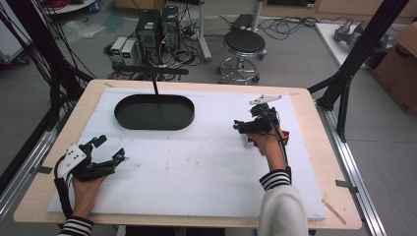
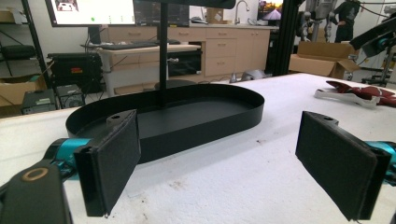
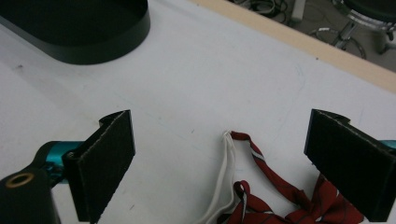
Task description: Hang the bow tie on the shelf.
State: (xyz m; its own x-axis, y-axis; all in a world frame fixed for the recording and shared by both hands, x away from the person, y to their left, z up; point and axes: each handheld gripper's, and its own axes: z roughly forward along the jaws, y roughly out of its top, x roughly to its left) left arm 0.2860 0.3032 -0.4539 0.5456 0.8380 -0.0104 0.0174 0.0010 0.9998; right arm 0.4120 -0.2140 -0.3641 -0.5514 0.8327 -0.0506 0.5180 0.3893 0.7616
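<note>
The left gripper [image 1: 109,149] rested low at the table's near-left, jaws wide, facing the black oval tray [image 2: 187,116]. The right gripper [image 3: 219,158] hovered at the right, tilted downward, jaws spread wide; its own view revealed the red fabric piece [image 3: 280,200] with white straps [image 3: 226,177] lying between them.

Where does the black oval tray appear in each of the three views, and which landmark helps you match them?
High view: black oval tray at upper centre-left of the table.
Left gripper view: tray mid-frame, beyond the open left gripper.
Right gripper view: one end of the tray in the top left corner.
Shared landmark: red cloth item with white straps, seen at and.
</note>
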